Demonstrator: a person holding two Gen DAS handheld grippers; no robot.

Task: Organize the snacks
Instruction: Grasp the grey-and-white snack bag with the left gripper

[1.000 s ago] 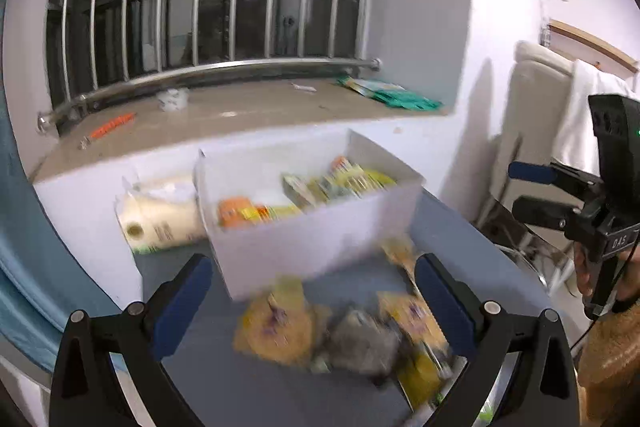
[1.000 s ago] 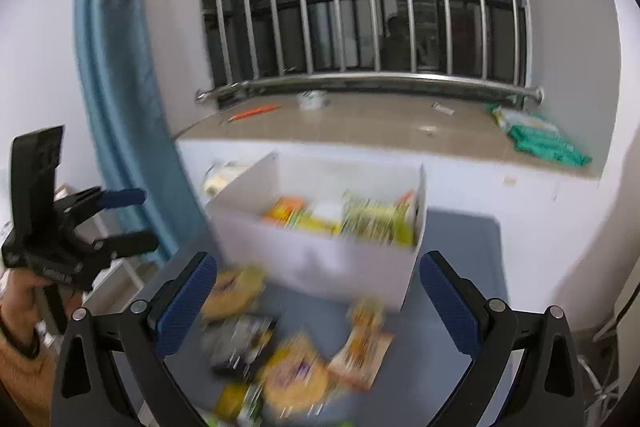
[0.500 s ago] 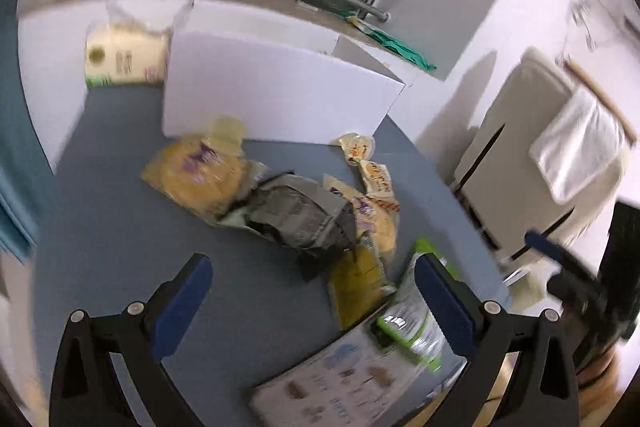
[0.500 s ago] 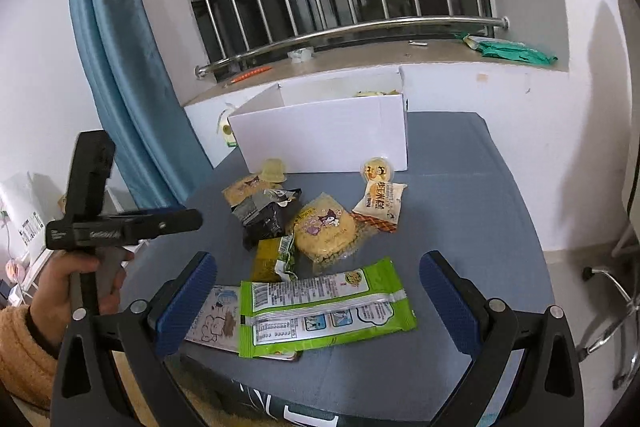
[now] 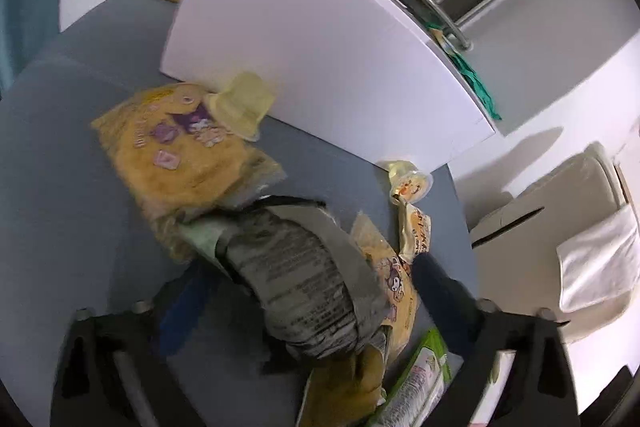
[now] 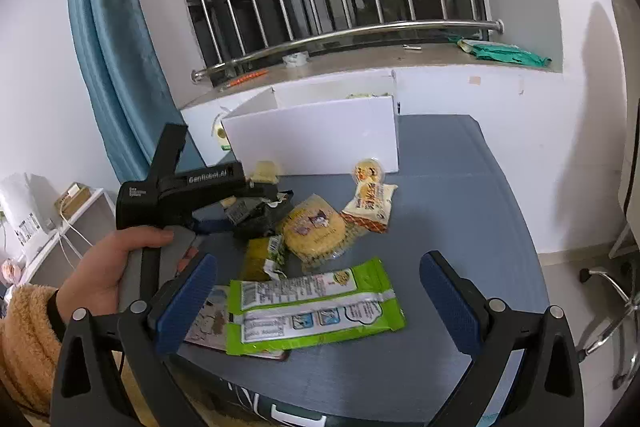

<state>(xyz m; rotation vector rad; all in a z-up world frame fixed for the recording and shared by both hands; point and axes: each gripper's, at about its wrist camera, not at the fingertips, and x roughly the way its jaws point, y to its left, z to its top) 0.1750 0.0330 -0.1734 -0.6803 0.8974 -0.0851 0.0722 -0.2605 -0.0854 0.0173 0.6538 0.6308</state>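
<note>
left gripper [image 5: 308, 307] spread wide around grey snack bag [image 5: 296, 287], not pinching yet | right gripper [image 6: 316, 299] wide open above green pack [image 6: 312, 307] | white box [image 6: 316, 143] behind the pile, jelly cup [image 6: 368, 169] touching it | box contents mostly hidden, left view blurry

"GenRobot.AI" printed on left claw [image 6: 224, 217] body; snack labels unreadable.

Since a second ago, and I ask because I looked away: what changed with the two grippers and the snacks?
The left gripper dropped from above the white box toward the table and now straddles the grey packet, jaws not visibly shut. The right gripper pulled back and stays open above the green packet. Snacks and box have not moved.
</note>
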